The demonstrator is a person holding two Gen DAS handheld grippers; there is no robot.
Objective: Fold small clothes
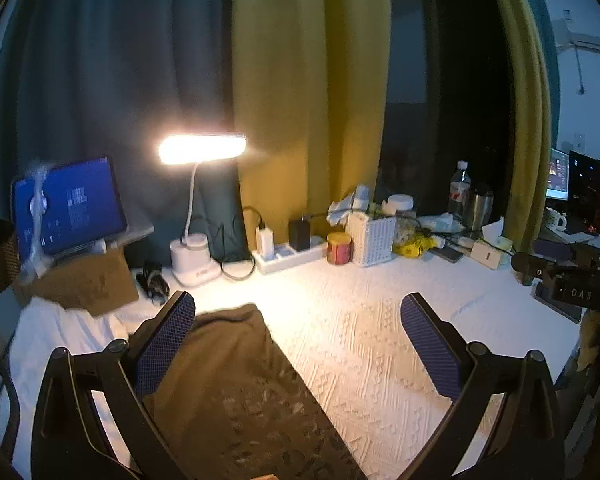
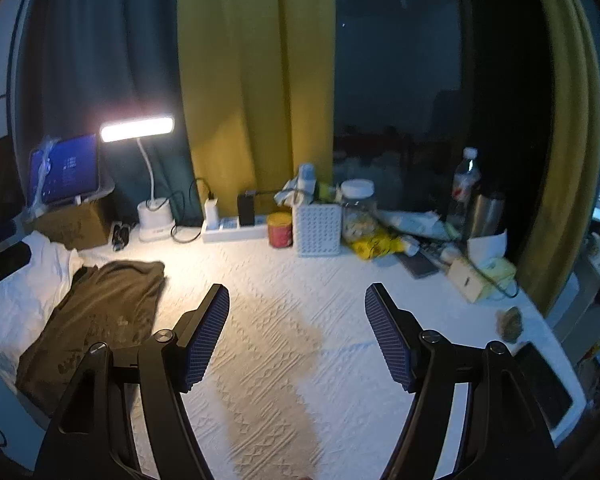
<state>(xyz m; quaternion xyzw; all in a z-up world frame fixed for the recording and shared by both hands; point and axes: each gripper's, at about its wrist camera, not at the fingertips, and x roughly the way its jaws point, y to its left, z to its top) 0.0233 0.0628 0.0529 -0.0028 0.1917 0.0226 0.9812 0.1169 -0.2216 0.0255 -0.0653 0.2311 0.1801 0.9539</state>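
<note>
The brown garment runs off the bottom edge of the left wrist view, its left side hidden behind the left claw's finger. The tablet text at left is too blurred to read.

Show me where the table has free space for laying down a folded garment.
Free: the white textured cloth between the olive garment and the dark phone. Crowded: the back edge, from desk lamp and power strip to the tissue box.
</note>
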